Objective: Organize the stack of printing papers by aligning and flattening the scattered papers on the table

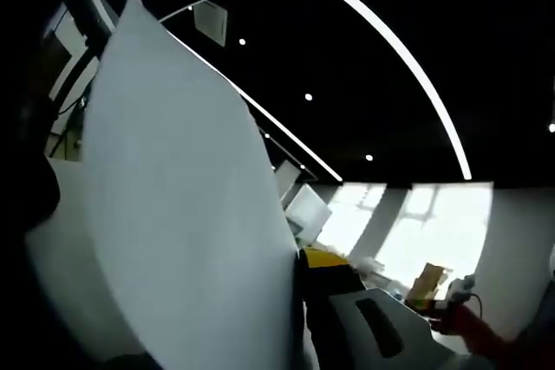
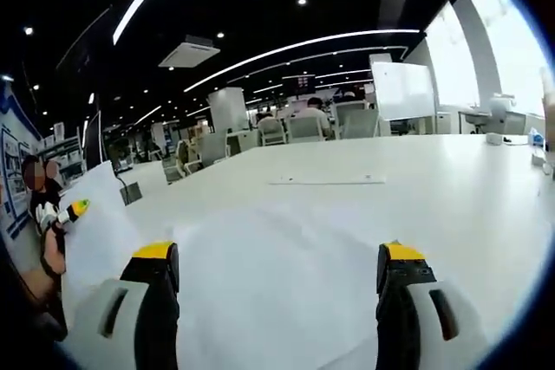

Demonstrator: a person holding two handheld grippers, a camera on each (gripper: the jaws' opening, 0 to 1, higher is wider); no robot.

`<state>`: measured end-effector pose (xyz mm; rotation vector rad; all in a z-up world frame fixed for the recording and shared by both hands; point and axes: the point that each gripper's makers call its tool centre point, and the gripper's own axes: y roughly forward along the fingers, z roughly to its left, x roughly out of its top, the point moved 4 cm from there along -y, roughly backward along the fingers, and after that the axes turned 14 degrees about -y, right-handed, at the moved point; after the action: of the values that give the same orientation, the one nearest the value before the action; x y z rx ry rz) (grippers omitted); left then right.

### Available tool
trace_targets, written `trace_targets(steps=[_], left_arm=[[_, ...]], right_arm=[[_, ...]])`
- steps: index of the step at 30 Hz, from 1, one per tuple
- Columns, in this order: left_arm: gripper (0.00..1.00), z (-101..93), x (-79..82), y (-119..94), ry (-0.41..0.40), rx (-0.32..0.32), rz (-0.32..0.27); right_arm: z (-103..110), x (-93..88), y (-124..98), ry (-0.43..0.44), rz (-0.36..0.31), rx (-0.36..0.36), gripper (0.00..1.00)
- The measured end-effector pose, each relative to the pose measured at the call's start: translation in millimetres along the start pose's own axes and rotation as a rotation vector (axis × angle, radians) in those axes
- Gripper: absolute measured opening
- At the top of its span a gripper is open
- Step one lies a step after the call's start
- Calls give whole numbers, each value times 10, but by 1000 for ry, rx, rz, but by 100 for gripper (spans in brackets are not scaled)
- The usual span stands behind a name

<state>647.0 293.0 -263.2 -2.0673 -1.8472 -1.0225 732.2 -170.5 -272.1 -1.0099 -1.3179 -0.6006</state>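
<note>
Raised paper sheet [image 1: 182,214] hiding left gripper [image 1: 299,318], grip unclear, right gripper [image 2: 277,292] wide open over papers [image 2: 277,266].

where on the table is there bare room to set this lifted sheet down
Bare tabletop lies right of the paper spread between the right gripper jaws, up to the far sheet. The left side is crowded: the left gripper holds a raised sheet there.
</note>
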Motion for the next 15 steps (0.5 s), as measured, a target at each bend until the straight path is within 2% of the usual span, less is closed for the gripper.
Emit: trace_targets(steps=[15], left_arm=[[7, -7, -5, -4, 0, 0, -2]], right_arm=[[-32, -141, 46, -4, 22, -13, 90]])
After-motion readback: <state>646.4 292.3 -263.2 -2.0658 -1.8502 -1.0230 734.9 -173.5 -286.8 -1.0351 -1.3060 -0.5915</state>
